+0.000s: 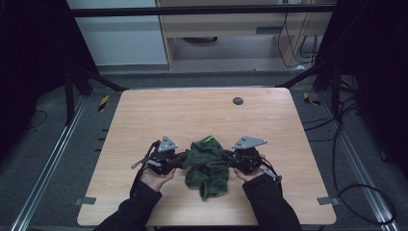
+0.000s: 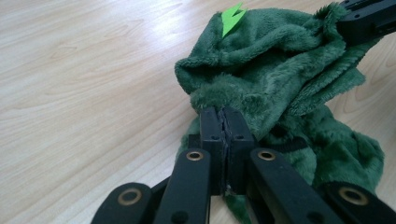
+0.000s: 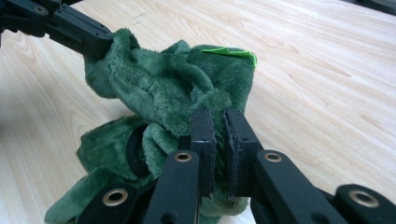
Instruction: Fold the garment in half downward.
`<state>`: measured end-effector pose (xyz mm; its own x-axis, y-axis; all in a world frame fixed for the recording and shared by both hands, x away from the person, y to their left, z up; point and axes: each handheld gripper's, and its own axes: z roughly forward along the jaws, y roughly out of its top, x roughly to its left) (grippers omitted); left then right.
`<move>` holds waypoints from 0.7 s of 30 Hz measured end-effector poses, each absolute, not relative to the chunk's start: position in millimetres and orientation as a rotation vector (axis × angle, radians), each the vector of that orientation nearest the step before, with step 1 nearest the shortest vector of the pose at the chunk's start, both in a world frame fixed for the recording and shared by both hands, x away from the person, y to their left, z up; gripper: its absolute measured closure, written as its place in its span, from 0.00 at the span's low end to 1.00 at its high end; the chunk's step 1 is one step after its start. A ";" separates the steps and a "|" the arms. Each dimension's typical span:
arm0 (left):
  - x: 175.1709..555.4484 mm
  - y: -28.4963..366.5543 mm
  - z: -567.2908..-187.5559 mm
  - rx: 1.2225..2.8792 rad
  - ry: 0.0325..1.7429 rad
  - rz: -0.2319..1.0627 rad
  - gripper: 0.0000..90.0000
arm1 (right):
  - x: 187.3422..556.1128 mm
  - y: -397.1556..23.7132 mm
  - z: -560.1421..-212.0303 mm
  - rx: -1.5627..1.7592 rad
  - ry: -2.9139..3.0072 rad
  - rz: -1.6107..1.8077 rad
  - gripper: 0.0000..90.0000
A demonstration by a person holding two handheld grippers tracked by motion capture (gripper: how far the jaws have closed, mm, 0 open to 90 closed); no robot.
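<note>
You've got the left gripper (image 1: 180, 159) and right gripper (image 1: 230, 158) each clamped on the green plush garment (image 1: 208, 166) at lower centre, bunched between them, probably to spread it.

Dark green plush garment (image 1: 208, 163), fluffy and crumpled, with a bright green tag (image 1: 208, 140) at its far edge; bunched mid-bench toward the near side, pinched at both sides, lower part drooping.
</note>
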<state>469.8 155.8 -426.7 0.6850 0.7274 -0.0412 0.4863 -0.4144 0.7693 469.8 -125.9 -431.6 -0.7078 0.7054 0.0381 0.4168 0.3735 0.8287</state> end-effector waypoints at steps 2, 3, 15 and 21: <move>468.5 155.9 -427.6 2.099 0.926 0.384 0.98 | 467.5 -126.7 -432.8 0.984 2.321 1.255 0.93; 466.7 155.6 -428.1 2.103 0.923 0.382 0.98 | 466.4 -126.9 -433.4 0.984 2.324 1.256 0.93; 454.2 152.3 -436.5 2.146 0.901 0.357 0.98 | 451.8 -127.6 -442.6 0.965 2.351 1.258 0.92; 449.4 152.2 -439.9 2.164 0.898 0.346 0.98 | 445.5 -127.8 -447.6 0.966 2.371 1.254 0.92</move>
